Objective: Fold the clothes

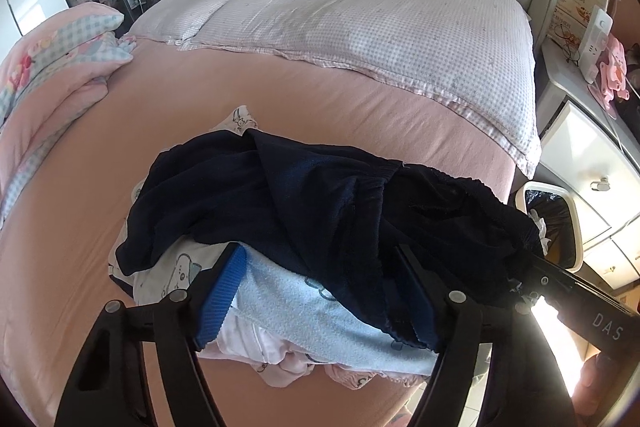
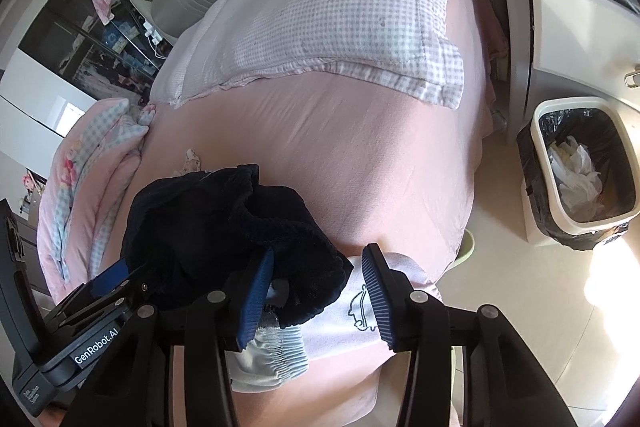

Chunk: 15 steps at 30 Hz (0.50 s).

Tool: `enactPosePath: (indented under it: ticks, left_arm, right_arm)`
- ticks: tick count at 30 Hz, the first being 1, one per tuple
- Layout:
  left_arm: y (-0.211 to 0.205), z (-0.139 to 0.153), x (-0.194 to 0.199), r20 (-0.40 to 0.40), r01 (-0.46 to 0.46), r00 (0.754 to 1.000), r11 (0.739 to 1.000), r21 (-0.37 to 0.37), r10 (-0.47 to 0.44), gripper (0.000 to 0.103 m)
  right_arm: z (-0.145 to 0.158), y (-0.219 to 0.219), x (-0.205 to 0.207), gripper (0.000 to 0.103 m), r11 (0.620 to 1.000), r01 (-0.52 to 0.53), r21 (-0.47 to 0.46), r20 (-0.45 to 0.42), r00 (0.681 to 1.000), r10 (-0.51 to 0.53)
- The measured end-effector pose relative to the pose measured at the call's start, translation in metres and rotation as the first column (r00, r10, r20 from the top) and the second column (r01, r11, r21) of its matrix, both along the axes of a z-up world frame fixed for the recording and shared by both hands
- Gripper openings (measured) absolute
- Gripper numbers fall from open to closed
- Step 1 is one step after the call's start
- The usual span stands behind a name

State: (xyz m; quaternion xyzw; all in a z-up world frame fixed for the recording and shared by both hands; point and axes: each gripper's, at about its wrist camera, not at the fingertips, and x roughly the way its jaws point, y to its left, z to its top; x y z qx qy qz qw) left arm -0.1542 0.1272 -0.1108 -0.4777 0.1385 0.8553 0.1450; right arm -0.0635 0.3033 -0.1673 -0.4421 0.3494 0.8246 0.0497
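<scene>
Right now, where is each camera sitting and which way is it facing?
Left wrist: on the left gripper, angled down over the clothes pile toward the pillows; its own fingers show, plus the right gripper.
Right wrist: on the right gripper, angled down at the bed's edge; its fingers show, plus the left gripper.
Shared: dark garment, pink bed, bin.
</scene>
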Motion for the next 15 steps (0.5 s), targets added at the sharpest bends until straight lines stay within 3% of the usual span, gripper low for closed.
enactPosePath:
  ticks: [2,4,10,15]
  left_arm:
    - [-0.001,0.002,-0.002,-0.003,-0.018,1.0,1.0,-0.005,0.018,0.06]
    - [-0.004,0.005,-0.001,-0.021,-0.027,0.999,1.0,0.005,0.027,0.044]
    - [-0.011,0.01,0.002,-0.034,-0.048,0.998,0.999,0.021,0.049,0.03]
    - [-0.022,0.013,0.009,-0.031,-0.105,0.994,0.994,0.023,0.105,0.028]
  right_arm:
    - [0.001,-0.001,0.0,0.046,1.0,0.01,0.026,0.021,1.0,-0.01]
    - [0.005,-0.004,-0.002,0.047,0.996,0.004,0.091,0.045,0.999,-0.008]
    - [0.009,-0.013,-0.006,0.049,0.983,-0.025,0.183,0.058,0.998,0.015]
    - [0.011,-0.013,-0.005,0.056,0.978,-0.007,0.206,0.053,0.999,-0.004]
